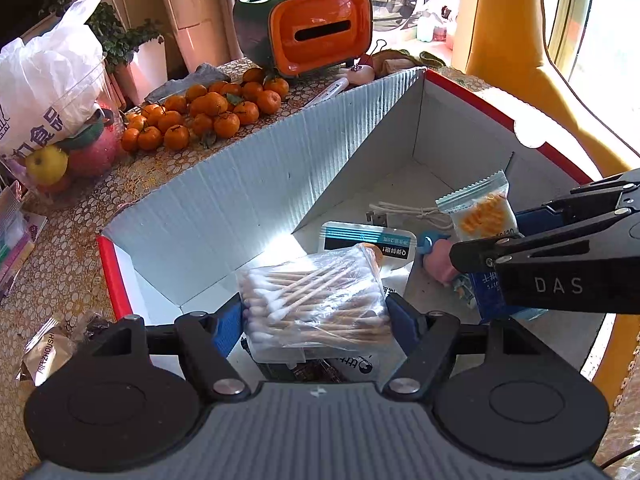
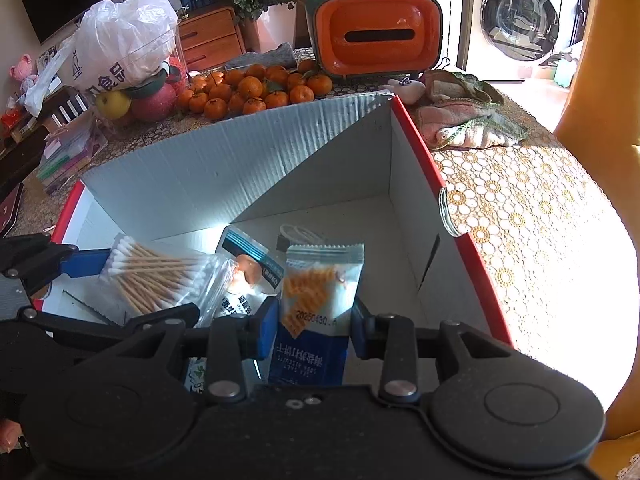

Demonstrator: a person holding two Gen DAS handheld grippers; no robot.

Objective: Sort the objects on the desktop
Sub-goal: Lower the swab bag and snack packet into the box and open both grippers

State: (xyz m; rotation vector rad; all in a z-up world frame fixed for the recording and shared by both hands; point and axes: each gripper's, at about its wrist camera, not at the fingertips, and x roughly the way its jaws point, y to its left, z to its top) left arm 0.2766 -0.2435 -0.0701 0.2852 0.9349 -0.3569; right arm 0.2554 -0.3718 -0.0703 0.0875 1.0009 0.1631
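One bag of cotton swabs sits clamped in the left gripper over the red-edged cardboard box. The right gripper pinches one snack packet over the same box. Inside lie one white cable and one blue-topped sachet. Outside, one heap of tangerines.

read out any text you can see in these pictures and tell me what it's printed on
"DAS": on the right gripper finger.
"20250430": on the snack packet it holds.
"ZHOUSHI": on a wrapper on the table.
Chinese print on the white plastic bag and flat sachet: too blurred to read.
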